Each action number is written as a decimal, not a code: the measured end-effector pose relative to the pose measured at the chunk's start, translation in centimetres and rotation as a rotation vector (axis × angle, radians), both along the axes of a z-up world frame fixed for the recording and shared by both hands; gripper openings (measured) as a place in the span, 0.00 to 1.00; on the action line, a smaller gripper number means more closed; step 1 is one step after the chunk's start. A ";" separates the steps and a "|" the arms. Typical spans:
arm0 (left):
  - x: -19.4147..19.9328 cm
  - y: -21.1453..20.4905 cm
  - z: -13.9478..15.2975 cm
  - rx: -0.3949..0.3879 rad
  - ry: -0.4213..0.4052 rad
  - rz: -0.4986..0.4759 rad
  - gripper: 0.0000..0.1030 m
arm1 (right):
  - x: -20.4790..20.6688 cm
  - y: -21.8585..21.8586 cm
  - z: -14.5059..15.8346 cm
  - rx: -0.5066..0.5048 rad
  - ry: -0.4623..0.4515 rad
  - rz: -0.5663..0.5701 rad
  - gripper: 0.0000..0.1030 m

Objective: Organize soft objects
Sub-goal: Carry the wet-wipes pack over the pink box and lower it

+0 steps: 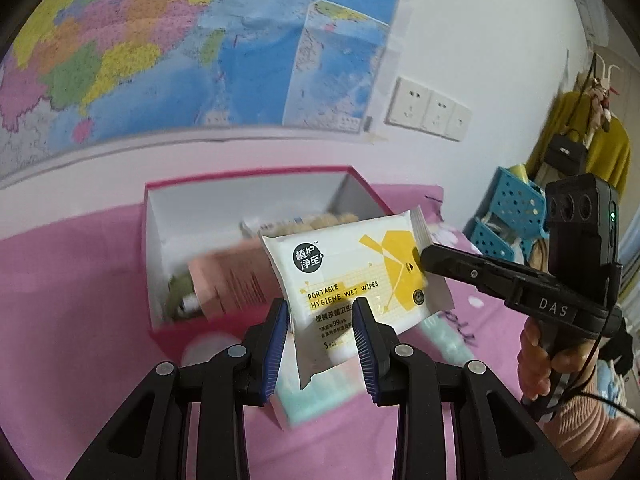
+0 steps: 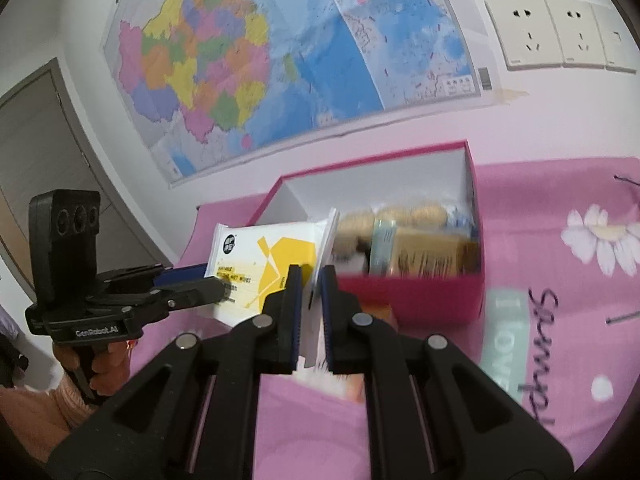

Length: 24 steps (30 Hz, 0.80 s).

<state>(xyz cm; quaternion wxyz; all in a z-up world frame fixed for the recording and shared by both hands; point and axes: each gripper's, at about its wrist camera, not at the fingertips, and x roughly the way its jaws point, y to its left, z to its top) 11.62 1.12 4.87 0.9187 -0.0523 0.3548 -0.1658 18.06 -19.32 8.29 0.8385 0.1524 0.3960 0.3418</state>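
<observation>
1. Right now the wet wipes pack [image 1: 352, 276], white with yellow shapes, is held in the air in front of the pink box [image 1: 176, 332], tilted, above the pink cloth [image 1: 80, 320]
2. The right gripper [image 2: 309, 280] pinches the pack's sealed end flap, its blue-padded fingers [image 2: 294, 312] close together with the thin white edge between them; from the left wrist camera its black tip meets the pack on the yellow patch at the pack's right side
3. The left gripper [image 1: 322, 312] has its fingers spread on either side of the pack's lower edge; they look apart from the wrapper there, while the right wrist camera shows its tip lying over the pack's left side, so I cannot tell whether it grips
4. The pink box stands open near the wall, with a white inside; it holds a salmon-coloured packet [image 1: 236, 280] and a row of round beige items [image 2: 400, 216] toward the back
5. A mint-green packet [image 2: 504, 340] lies on the cloth just beside the box
6. A large map [image 2: 260, 60] hangs on the wall above, with white wall sockets [image 2: 556, 36] to its right
7. A blue perforated basket [image 1: 516, 208] sits at the far right
</observation>
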 end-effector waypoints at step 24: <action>7.3 0.4 -1.7 0.147 0.055 0.111 0.33 | 6.8 1.8 -4.7 -0.107 0.070 -0.104 0.20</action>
